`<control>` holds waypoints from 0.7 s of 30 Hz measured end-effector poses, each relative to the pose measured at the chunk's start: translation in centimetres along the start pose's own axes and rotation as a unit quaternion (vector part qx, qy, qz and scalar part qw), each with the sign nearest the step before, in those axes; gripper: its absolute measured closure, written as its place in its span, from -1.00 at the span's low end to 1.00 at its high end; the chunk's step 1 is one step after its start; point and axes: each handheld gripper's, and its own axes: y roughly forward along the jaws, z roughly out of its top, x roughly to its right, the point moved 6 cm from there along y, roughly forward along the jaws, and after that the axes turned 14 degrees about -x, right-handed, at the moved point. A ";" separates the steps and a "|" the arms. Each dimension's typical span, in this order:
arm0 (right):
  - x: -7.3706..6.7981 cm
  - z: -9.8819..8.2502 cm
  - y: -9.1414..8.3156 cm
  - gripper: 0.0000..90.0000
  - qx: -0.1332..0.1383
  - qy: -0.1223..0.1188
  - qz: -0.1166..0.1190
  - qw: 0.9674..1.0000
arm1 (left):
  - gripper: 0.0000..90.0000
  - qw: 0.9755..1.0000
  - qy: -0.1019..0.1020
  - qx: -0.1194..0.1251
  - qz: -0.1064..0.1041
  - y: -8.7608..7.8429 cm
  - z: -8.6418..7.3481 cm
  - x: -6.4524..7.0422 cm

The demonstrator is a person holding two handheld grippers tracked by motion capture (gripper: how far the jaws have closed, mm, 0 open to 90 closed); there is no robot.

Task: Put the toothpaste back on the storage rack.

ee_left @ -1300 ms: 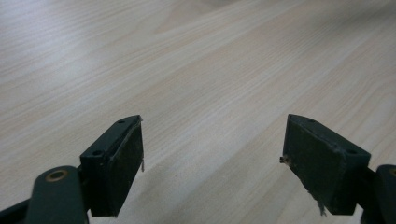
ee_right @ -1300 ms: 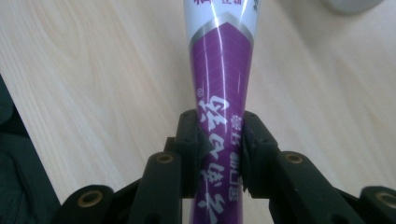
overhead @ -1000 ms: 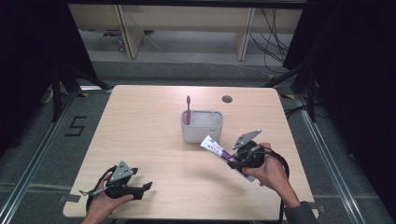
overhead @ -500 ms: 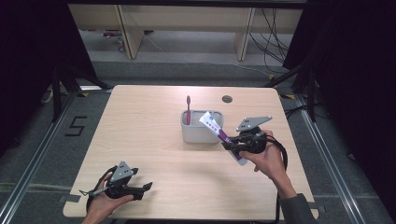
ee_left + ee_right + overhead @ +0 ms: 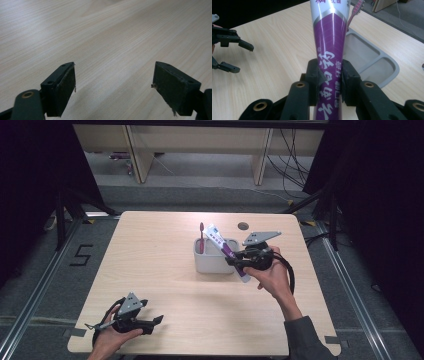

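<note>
**Readable marks**

A black "5" (image 5: 81,255) is marked on the grey floor left of the bench. The purple-and-white toothpaste tube (image 5: 329,42) carries white Chinese characters down its purple part, with red characters, cut off, on the white part.

Light wooden table (image 5: 165,270) with pale grain, rounded corners; near its middle, a grey holder (image 5: 212,263) standing directly on the top, two compartments inside, visible from the right gripper view (image 5: 372,62); in the left compartment a pink toothbrush (image 5: 202,236), upright, head above the rim; a small dark round hole (image 5: 243,226) near the far edge, right of the holder; bare wood under the left gripper view (image 5: 105,37); grey floor (image 5: 45,285) around the table.
</note>
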 end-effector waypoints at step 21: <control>0.8 4.9 1.2 0.61 0.091 0.007 -0.005 0.996 | -0.60 1.000 0.005 -0.002 0.005 0.0 0.0 -0.1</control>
